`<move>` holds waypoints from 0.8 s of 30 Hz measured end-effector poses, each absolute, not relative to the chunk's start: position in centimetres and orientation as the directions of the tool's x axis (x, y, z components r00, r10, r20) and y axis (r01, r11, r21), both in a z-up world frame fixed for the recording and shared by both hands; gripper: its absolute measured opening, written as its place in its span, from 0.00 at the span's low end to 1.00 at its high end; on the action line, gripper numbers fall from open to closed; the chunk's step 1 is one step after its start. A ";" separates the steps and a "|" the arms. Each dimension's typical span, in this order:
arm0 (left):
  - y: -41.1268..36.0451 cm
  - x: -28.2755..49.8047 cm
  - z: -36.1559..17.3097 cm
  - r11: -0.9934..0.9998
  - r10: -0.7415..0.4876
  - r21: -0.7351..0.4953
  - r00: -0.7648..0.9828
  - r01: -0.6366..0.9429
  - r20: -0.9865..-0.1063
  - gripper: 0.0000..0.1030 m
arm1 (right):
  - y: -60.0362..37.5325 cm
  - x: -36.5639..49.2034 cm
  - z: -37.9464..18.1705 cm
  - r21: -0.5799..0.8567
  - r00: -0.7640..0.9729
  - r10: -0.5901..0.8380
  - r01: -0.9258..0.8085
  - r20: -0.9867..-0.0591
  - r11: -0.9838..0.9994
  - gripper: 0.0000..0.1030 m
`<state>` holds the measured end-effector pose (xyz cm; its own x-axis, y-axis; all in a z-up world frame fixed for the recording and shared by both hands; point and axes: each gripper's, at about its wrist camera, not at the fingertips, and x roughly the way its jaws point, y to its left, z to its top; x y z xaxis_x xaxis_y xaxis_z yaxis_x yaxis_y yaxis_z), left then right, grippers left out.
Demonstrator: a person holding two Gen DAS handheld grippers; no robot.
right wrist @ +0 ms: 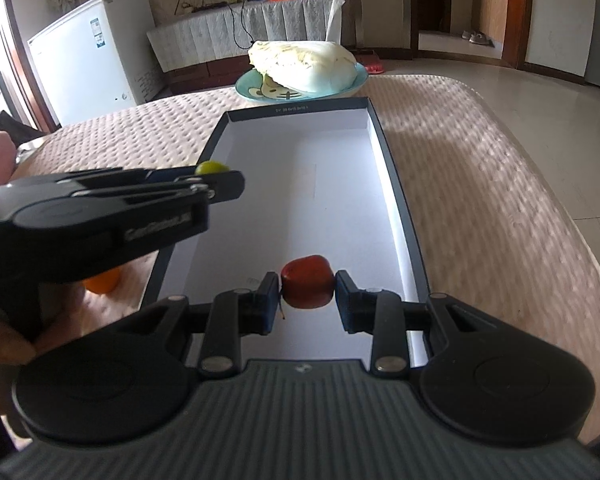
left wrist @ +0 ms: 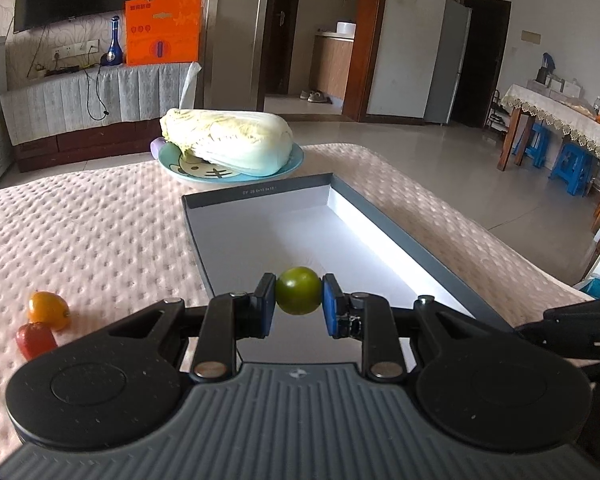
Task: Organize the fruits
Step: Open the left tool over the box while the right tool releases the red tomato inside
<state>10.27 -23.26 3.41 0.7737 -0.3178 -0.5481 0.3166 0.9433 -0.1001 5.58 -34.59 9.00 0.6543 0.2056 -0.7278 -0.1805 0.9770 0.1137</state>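
Observation:
My left gripper (left wrist: pixel 299 293) is shut on a round green fruit (left wrist: pixel 299 285), held above the near left part of a shallow grey box (left wrist: pixel 256 193) with a white floor. My right gripper (right wrist: pixel 308 287) is shut on a red fruit (right wrist: pixel 308 280) over the near end of the same box (right wrist: pixel 397 184). The right wrist view shows the left gripper (right wrist: pixel 216 182) from the side, reaching over the box's left wall with the green fruit (right wrist: pixel 211 167) at its tip. An orange fruit (left wrist: pixel 48 309) and another red fruit (left wrist: pixel 36 340) lie on the cloth left of the box.
A large cabbage (left wrist: pixel 228 140) lies on a blue plate (left wrist: pixel 168 160) just beyond the box's far end. A pink quilted cloth (left wrist: pixel 80 224) covers the table, whose right edge drops to a tiled floor. The orange fruit (right wrist: pixel 102 282) sits under the left gripper.

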 end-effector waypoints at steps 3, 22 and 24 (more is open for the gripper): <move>-23.1 10.6 3.4 0.936 -0.343 -0.125 0.766 0.330 -0.544 0.28 | -34.5 5.6 8.9 0.114 0.650 0.207 -0.182 -0.731 0.977 0.33; -18.9 6.8 7.2 0.923 -0.383 -0.200 0.824 0.328 -0.417 0.80 | -33.4 5.6 10.7 0.071 0.788 0.159 -0.145 -0.595 0.987 0.50; -17.5 5.8 7.9 0.933 -0.357 -0.200 0.843 0.299 -0.402 0.80 | -33.6 5.7 10.9 0.084 0.802 0.147 -0.121 -0.579 0.989 0.50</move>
